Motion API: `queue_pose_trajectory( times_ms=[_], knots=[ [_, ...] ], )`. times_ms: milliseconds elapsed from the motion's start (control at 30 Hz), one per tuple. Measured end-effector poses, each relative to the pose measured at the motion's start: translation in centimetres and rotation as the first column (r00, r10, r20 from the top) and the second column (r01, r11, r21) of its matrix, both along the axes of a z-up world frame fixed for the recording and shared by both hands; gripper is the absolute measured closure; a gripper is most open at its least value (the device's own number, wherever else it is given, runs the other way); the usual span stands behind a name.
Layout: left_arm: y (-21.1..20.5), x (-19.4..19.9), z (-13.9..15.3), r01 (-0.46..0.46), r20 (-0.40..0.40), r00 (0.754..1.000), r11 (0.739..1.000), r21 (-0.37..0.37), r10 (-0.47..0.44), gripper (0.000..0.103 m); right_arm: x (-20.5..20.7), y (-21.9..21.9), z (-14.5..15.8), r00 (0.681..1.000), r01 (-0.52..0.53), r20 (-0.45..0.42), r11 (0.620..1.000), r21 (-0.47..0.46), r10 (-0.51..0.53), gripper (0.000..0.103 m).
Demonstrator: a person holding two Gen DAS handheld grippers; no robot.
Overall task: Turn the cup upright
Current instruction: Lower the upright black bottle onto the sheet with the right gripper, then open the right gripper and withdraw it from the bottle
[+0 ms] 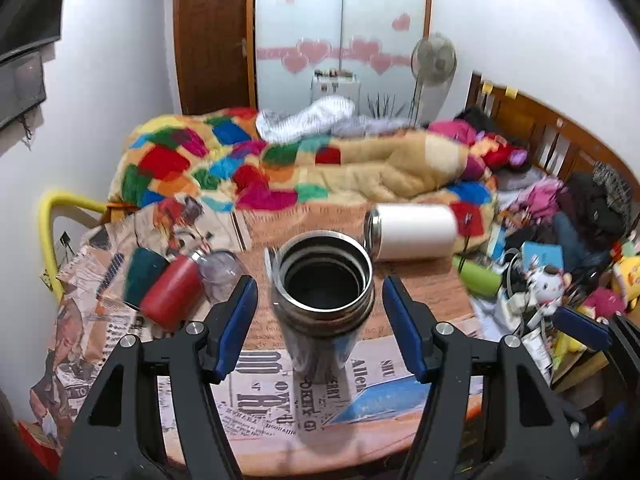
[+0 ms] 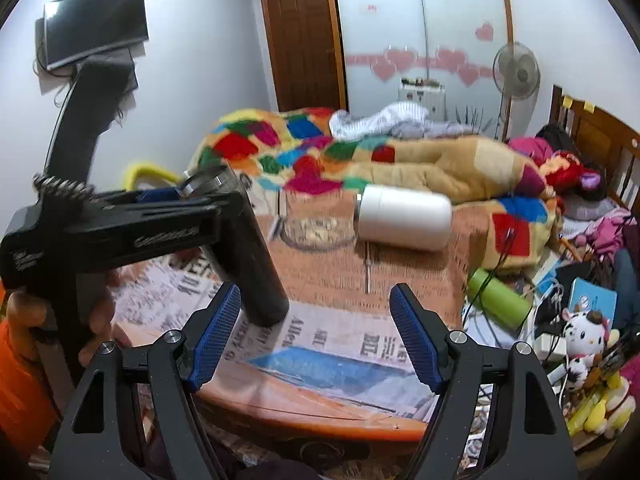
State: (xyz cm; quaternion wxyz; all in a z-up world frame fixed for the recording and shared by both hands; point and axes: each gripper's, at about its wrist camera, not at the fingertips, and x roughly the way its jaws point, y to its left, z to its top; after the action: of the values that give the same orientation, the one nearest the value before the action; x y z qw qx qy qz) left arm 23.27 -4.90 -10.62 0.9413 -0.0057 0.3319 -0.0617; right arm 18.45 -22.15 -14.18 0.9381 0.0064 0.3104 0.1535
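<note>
On table, one steel cup point(image 1: 324, 304) upright, one white cup point(image 1: 412, 232) lying

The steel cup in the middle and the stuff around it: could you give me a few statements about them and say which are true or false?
1. The steel cup stands with its open mouth up. True.
2. The left gripper is clamped on the steel cup. False: its blue pads sit apart from the cup on both sides.
3. The white cup lies on its side. True.
4. The right gripper holds the white cup. False: it is open and holds nothing.
5. The red cup stands upright. False: it lies tipped over on the newspaper.
</note>
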Motion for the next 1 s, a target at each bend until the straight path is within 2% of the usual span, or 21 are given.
queue_pose_trajectory(
  times_ms=[100, 233, 300, 400, 500, 567, 633, 667, 800, 867, 1000],
  knots=[
    [1.3, -3.4, 2.9, -0.017, 0.084, 0.996, 1.000, -0.015, 0.019, 0.037, -1.5, -0.1, 2.3, 0.998, 0.007, 0.063, 1.000, 0.018, -0.008, 0.029],
    [3.1, -8.8, 6.6, -0.041, 0.204, 0.978, 0.999, -0.021, 0.044, 0.037, -4.2, 0.0, 5.6, 0.986, 0.013, 0.163, 0.999, 0.039, -0.019, 0.029],
    [3.7, -11.4, 8.1, -0.051, 0.263, 0.963, 0.998, -0.021, 0.055, 0.037, -5.8, 0.2, 7.4, 0.973, 0.015, 0.228, 0.999, 0.043, -0.024, 0.029],
    [4.7, -15.4, 10.0, -0.080, 0.355, 0.931, 0.996, -0.028, 0.084, 0.031, -8.6, 0.7, 9.8, 0.946, 0.009, 0.323, 0.999, 0.053, -0.025, 0.029],
    [5.3, -18.6, 11.4, -0.086, 0.420, 0.902, 0.995, -0.048, 0.098, 0.028, -10.4, 1.4, 11.4, 0.921, 0.000, 0.389, 0.998, 0.061, -0.023, 0.029],
    [5.5, -20.6, 12.1, -0.088, 0.457, 0.883, 0.995, -0.054, 0.103, 0.022, -11.4, 1.9, 12.1, 0.907, -0.010, 0.420, 0.998, 0.069, -0.020, 0.028],
    [5.5, -21.8, 12.3, -0.094, 0.485, 0.868, 0.994, -0.059, 0.111, 0.012, -11.9, 2.1, 12.3, 0.900, -0.010, 0.436, 0.997, 0.075, -0.024, 0.028],
    [5.6, -22.5, 12.4, -0.095, 0.498, 0.860, 0.993, -0.063, 0.114, 0.011, -11.9, 2.2, 12.3, 0.899, -0.006, 0.436, 0.997, 0.077, -0.028, 0.028],
    [5.4, -23.4, 12.2, -0.103, 0.502, 0.856, 0.992, -0.071, 0.124, 0.003, -12.1, 2.2, 11.9, 0.905, 0.001, 0.424, 0.995, 0.099, -0.043, 0.027],
    [5.3, -23.6, 12.0, -0.114, 0.504, 0.853, 0.991, -0.074, 0.136, 0.001, -12.3, 2.0, 11.6, 0.907, 0.011, 0.418, 0.994, 0.107, -0.055, 0.015],
    [4.7, -24.0, 11.6, -0.118, 0.502, 0.854, 0.991, -0.067, 0.135, 0.001, -12.7, 1.7, 11.4, 0.908, 0.019, 0.414, 0.993, 0.119, -0.067, 0.002]
  ],
)
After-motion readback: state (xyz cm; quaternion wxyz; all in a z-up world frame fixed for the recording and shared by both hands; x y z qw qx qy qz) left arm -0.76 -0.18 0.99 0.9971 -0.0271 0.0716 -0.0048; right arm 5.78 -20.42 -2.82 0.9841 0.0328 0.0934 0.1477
